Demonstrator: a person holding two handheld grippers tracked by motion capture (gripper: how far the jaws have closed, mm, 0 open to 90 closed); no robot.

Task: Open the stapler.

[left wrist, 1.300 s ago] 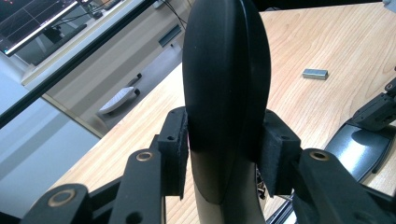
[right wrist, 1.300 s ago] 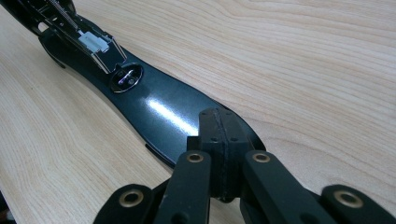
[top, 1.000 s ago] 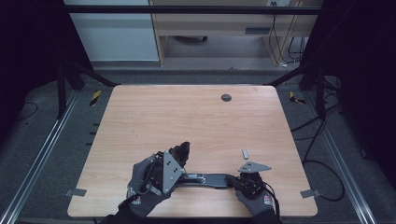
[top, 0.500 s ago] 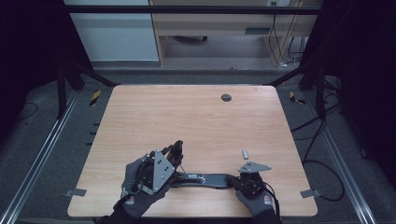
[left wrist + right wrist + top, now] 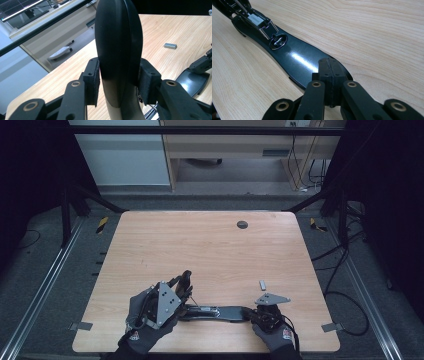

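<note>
A: What does the left tool [image 5: 117, 87] hold?
B: It clamps the raised black plastic stapler lid [image 5: 117, 50].
A: And the right tool [image 5: 329, 75]?
B: Jaws shut, pressing the glossy black stapler base [image 5: 297, 60] flat on the wooden desk [image 5: 210, 245].

Lighting falls evenly from overhead onto the wooden table [image 5: 220, 250], which is bright and casts only faint, short shadows, while both flanks of the high view drop into near-black and the floor beyond stays dim. In the right gripper view a white streak of glare sits on the glossy black stapler base [image 5: 297, 60], with wood grain sharp nearby and softening toward the far corners. In the left gripper view the black stapler arm [image 5: 117, 47] is close, dark and slightly soft, its curved edge catching a pale sheen, and the background beyond the table edge is blurred.
</note>
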